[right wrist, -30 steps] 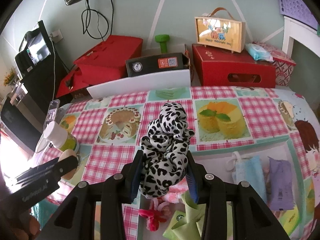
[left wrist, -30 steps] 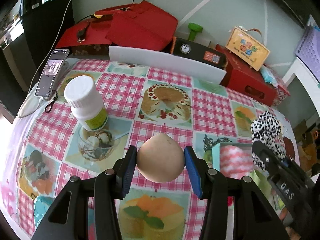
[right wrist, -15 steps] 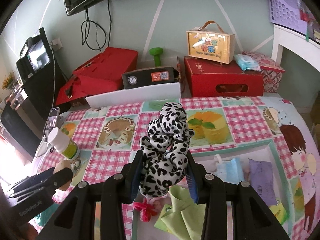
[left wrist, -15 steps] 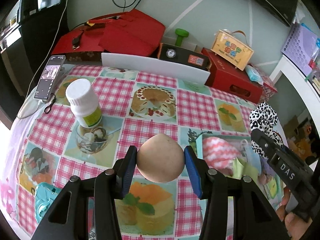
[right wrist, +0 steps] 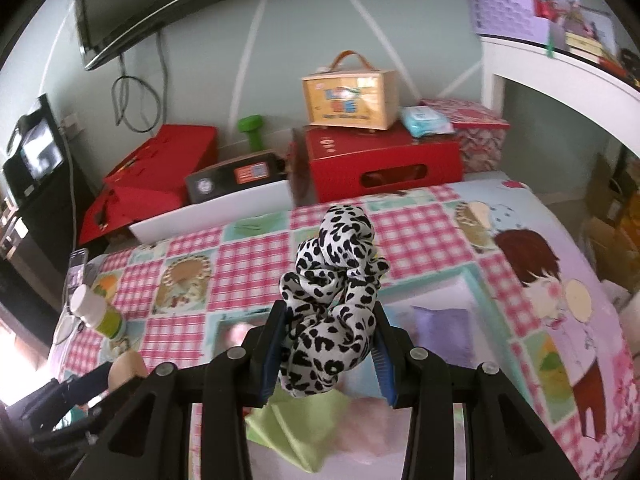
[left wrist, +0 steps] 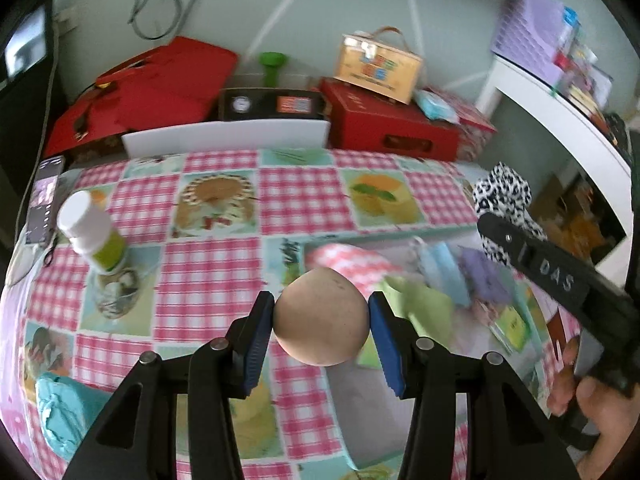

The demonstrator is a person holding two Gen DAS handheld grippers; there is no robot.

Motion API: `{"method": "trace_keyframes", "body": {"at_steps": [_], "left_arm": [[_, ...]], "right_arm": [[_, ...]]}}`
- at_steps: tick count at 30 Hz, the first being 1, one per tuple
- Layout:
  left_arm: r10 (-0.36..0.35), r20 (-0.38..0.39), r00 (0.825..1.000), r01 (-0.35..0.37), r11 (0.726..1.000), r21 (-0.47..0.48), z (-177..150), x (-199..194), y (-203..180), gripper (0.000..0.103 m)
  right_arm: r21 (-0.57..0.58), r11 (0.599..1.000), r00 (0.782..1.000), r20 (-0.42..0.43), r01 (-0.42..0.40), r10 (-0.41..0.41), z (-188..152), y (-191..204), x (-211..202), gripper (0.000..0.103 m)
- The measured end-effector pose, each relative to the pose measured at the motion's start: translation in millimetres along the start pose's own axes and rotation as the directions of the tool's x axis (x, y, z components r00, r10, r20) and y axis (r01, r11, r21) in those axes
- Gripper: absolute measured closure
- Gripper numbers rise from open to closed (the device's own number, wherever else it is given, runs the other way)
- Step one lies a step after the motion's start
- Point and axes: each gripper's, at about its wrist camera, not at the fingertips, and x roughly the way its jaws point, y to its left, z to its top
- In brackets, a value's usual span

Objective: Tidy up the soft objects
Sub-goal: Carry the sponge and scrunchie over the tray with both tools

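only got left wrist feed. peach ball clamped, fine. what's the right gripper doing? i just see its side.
Observer: The right gripper is shut on the leopard-print scrunchie, both pads pressing it.
Operator: What's under it?
Observer: A green cloth, blurred, right below the fingers.
Operator: Anything on the table's far right?
Observer: The tablecloth shows a cartoon child there; nothing stands on that print.

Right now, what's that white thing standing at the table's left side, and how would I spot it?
Start at the checked tablecloth with its cake pictures and look toward its left edge, beside the phone. There stands a small bottle: broad white cap, yellow-green label, the only upright hard container among soft things.
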Motion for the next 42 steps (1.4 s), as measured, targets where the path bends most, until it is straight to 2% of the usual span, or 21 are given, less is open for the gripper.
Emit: {"method": "trace_keyframes", "body": {"at_steps": [12, 20, 42], "left_arm": [[-0.048, -0.107, 0.993, 0.057, 0.996, 0.075, -35, 21, -40, 0.053], [-0.043, -0.169, 0.985, 0.057, 0.995, 0.079, -54, 32, -45, 0.053], [-0.015, -0.222, 0.975, 0.035, 0.996, 0.083, -79, 43, -51, 0.051]], "right_arm": [[0.061, 0.997, 0.997, -0.051, 0.052, -0.049, -20, -37, -12, 0.061], [0.052, 0.998, 0.987, -0.159, 0.046, -0.037, -43, -40, -1, 0.061], [0.024, 0.998, 0.952, -0.303, 0.062, -0.052, -91, -45, 16, 0.060]]}}
